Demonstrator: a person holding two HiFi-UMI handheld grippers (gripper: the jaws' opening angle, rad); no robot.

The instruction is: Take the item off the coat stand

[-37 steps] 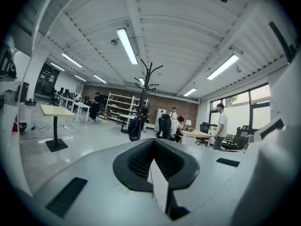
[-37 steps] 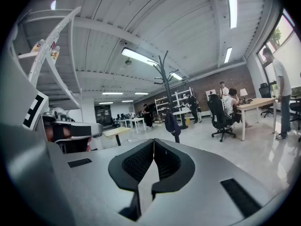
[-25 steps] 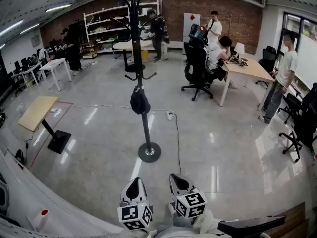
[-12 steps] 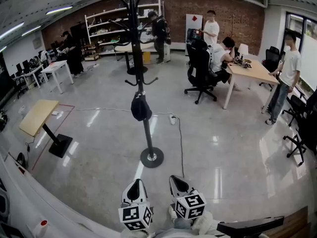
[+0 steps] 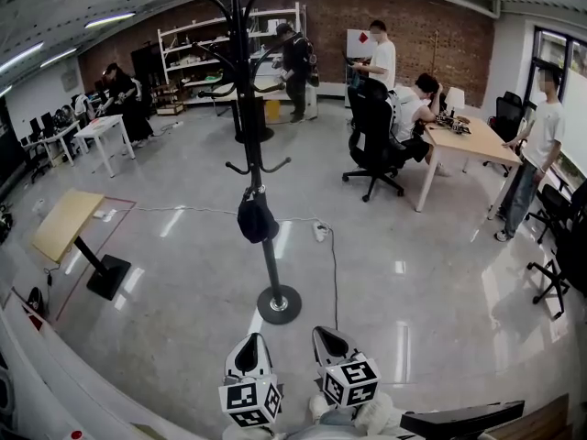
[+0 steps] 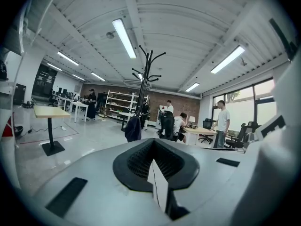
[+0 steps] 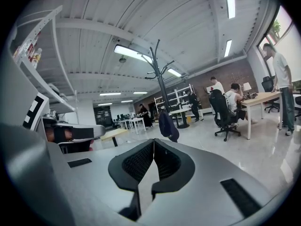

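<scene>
One dark item (image 5: 256, 220) hangs on one coat stand (image 5: 270, 266); left gripper (image 5: 249, 340) and right gripper (image 5: 324, 334) jaws closed, empty

Brick wall (image 5: 431, 21), glossy grey floor (image 5: 413, 246)

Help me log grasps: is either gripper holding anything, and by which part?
Nothing is held. The left gripper and right gripper both have their jaws shut on nothing; the dark item hangs on the coat stand, apart from both.

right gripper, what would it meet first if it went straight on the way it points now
Likely the dark cloth item hanging on the black metal coat stand, just right of the right gripper's line; only glossy floor lies between. Depth is unclear.
</scene>
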